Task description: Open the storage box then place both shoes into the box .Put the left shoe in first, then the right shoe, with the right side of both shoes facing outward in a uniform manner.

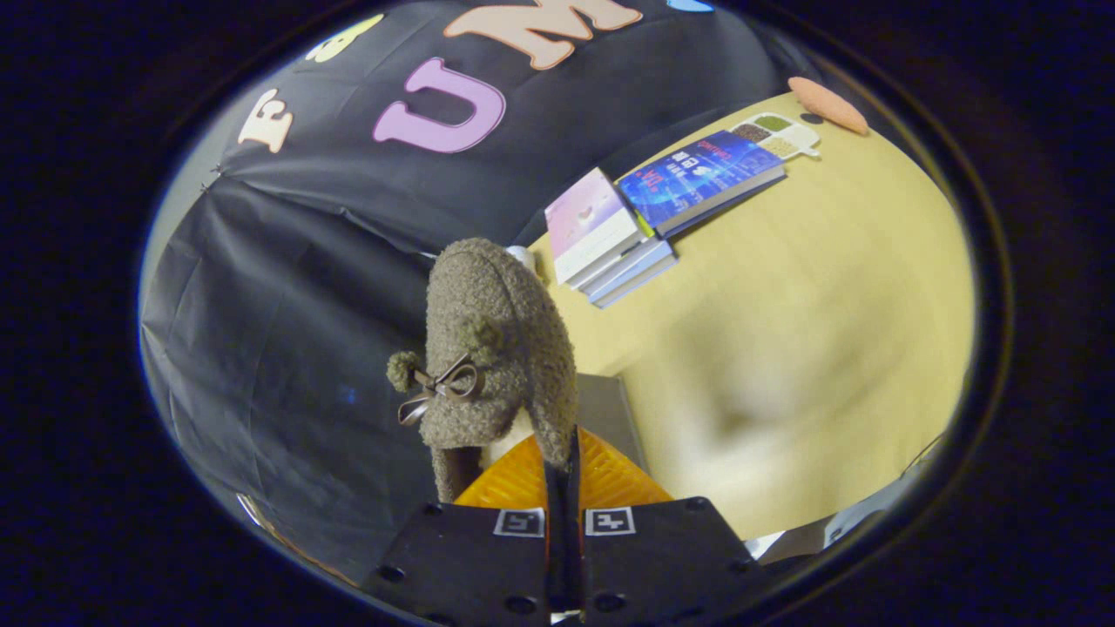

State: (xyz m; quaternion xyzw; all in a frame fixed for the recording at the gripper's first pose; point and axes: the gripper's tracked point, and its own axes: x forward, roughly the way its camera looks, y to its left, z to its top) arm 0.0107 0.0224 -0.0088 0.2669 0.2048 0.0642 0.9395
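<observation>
Jaws of the gripper (564,475) are closed on the fuzzy shoe's (496,348) collar, shoe upright ahead; grip should be kept firm while it is lowered boxward.

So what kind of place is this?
Probably a recording booth: black cloth wall, yellow table with stacked books. The gripper is shut on a fuzzy shoe.
</observation>
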